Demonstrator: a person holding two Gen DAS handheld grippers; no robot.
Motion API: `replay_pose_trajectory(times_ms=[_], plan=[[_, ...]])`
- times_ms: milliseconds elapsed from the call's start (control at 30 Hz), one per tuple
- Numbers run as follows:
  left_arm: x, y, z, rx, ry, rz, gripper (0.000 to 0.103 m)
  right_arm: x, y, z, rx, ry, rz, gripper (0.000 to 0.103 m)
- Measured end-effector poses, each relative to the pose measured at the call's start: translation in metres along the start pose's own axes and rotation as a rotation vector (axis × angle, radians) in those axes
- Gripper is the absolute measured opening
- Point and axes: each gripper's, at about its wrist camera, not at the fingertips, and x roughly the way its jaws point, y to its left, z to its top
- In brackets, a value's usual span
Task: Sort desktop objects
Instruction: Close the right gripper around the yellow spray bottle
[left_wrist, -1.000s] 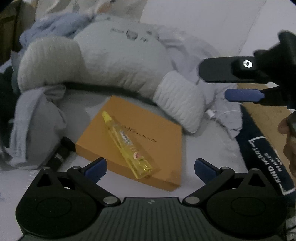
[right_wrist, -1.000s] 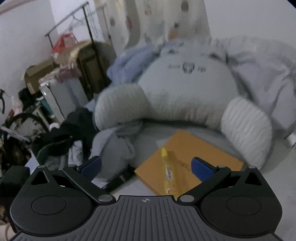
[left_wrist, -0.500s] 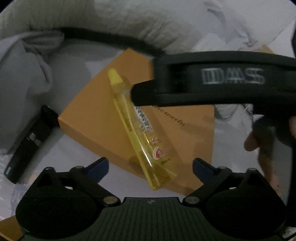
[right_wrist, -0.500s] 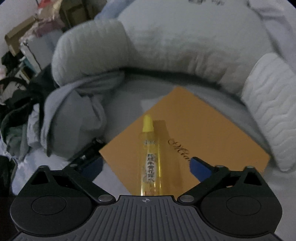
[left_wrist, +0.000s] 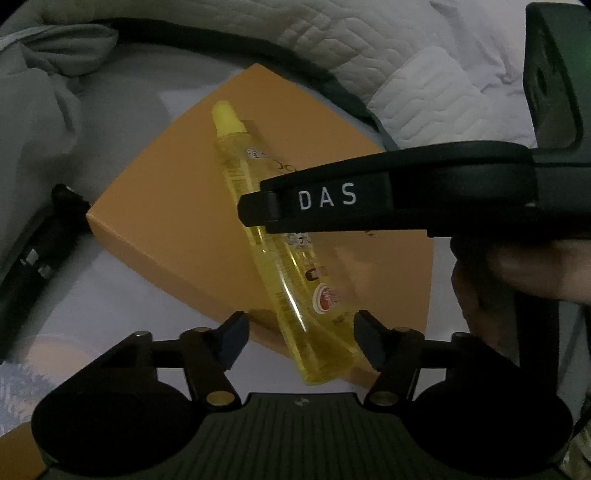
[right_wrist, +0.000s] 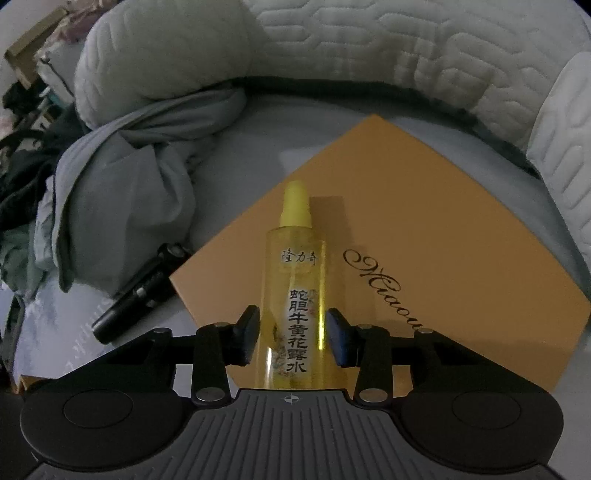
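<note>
A clear yellow bottle (right_wrist: 295, 258) with a yellow cap lies on a flat orange box (right_wrist: 443, 258). My right gripper (right_wrist: 293, 332) is shut on the bottle's lower half, both blue pads pressed against its sides. In the left wrist view the bottle (left_wrist: 229, 147) runs diagonally across the box (left_wrist: 166, 206). Its base lies between the jaws of my left gripper (left_wrist: 303, 339), which are closing; the left pad still stands apart from it. A black finger (left_wrist: 332, 199) of the right gripper crosses the middle of the bottle, hiding part of the label.
A black pen-like device (right_wrist: 136, 295) lies left of the box on the pale sheet. Bunched grey cloth (right_wrist: 129, 177) sits behind it. A quilted grey cushion (right_wrist: 369, 48) curves around the back. A person's hand (left_wrist: 517, 273) holds the right gripper at the right edge.
Both grippers have dropped toward the bottle and narrowed their jaws. The right one has closed on the bottle; its finger now lies across the left wrist view.
</note>
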Motion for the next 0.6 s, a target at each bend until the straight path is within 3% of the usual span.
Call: replay_pose_trajectory(times_ms=[167, 367, 600], plan=[[-0.002, 0.002, -0.004, -0.009, 0.010, -0.012, 0.054, 0.000, -0.005, 0.000, 0.027, 0.000, 0.017, 0.044], [-0.006, 0.005, -0.011, -0.018, 0.021, -0.014, 0.056, 0.010, -0.018, -0.003, 0.065, 0.042, 0.055, 0.046], [-0.016, 0.015, -0.017, -0.029, 0.024, -0.037, 0.054, 0.011, -0.022, -0.011, 0.086, 0.008, 0.074, 0.045]])
